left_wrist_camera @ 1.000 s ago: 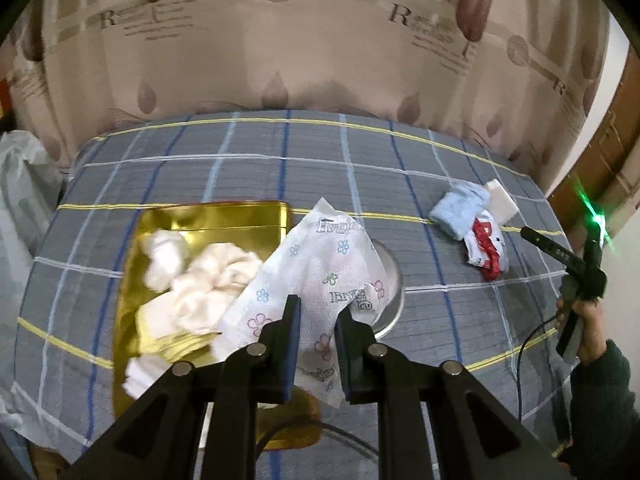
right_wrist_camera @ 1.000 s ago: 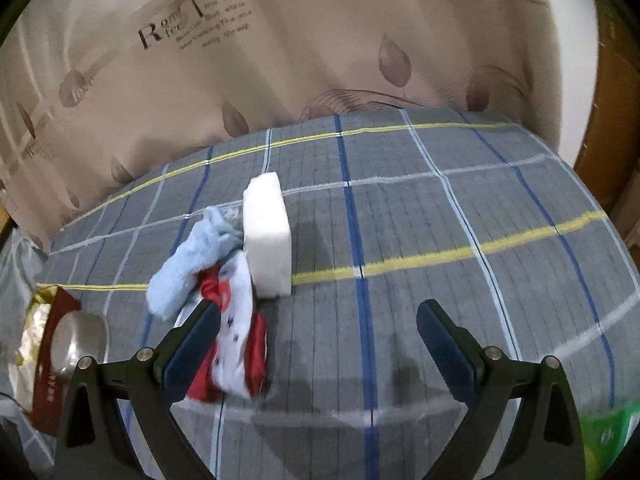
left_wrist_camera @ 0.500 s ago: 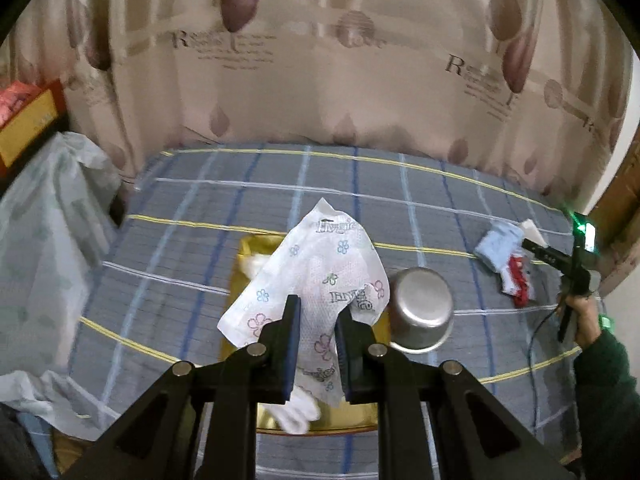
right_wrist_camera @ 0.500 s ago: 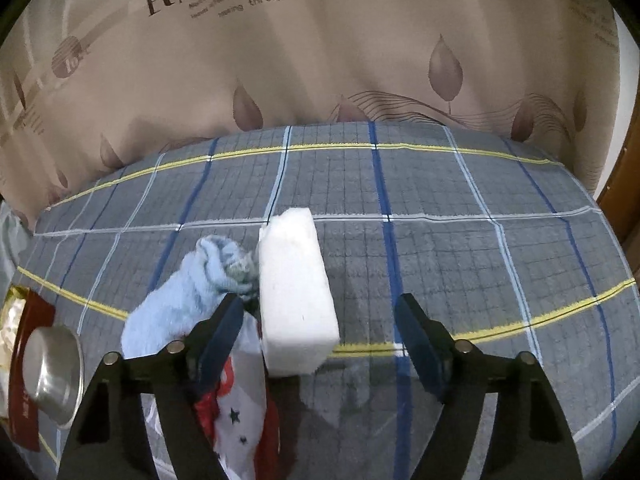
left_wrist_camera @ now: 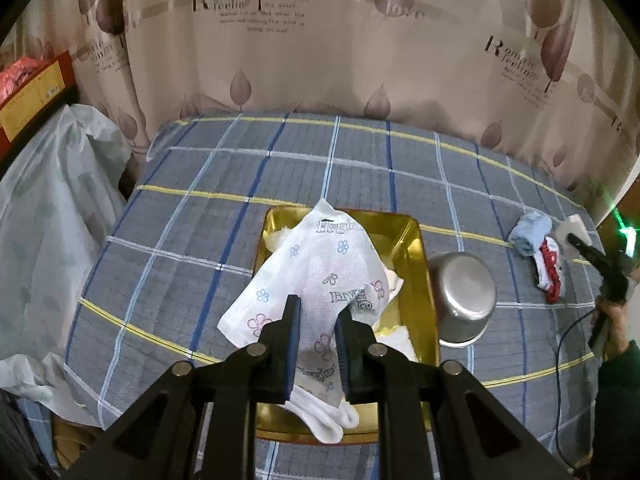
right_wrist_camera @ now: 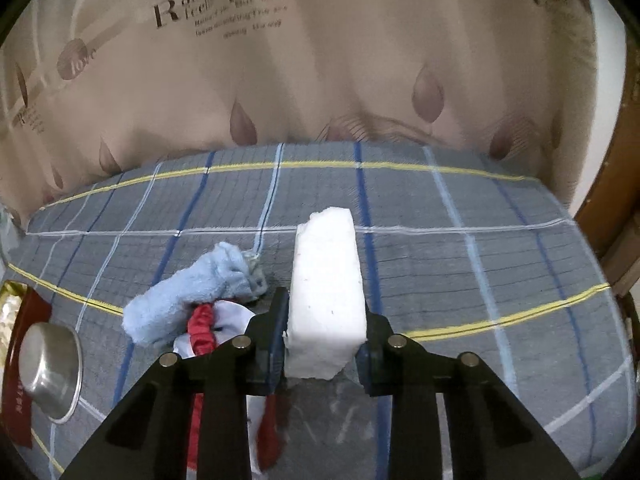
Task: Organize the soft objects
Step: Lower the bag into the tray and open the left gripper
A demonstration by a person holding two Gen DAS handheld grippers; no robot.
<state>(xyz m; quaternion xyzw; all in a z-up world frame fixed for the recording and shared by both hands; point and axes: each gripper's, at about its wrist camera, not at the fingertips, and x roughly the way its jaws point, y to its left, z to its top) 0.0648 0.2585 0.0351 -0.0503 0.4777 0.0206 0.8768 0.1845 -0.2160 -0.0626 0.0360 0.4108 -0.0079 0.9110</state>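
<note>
My left gripper (left_wrist_camera: 317,312) is shut on a white flower-printed tissue packet (left_wrist_camera: 320,264), holding it above the gold tray (left_wrist_camera: 416,248). White socks (left_wrist_camera: 332,420) lie in that tray, partly hidden by the packet. My right gripper (right_wrist_camera: 324,316) is closing its jaws on a white sponge block (right_wrist_camera: 326,280) that stands on the checked cloth, and both pads press its sides. Just left of the block lie a rolled light-blue cloth (right_wrist_camera: 192,288) and a red-and-white sock (right_wrist_camera: 208,320). The left wrist view shows these at far right: block (left_wrist_camera: 574,228), blue cloth (left_wrist_camera: 530,232), sock (left_wrist_camera: 550,276).
A steel bowl (left_wrist_camera: 464,296) lies tipped against the tray's right side, also seen as the bowl (right_wrist_camera: 48,368) at left. A patterned curtain (left_wrist_camera: 320,60) closes off the back. Plastic-covered bundles (left_wrist_camera: 52,200) sit beyond the table's left edge. A hand and dark sleeve (left_wrist_camera: 612,344) hold the right gripper.
The right gripper moved forward around the sponge block and its wide-open jaws closed onto it. The left gripper carried the packet leftward, from over the tray's right edge to over its middle.
</note>
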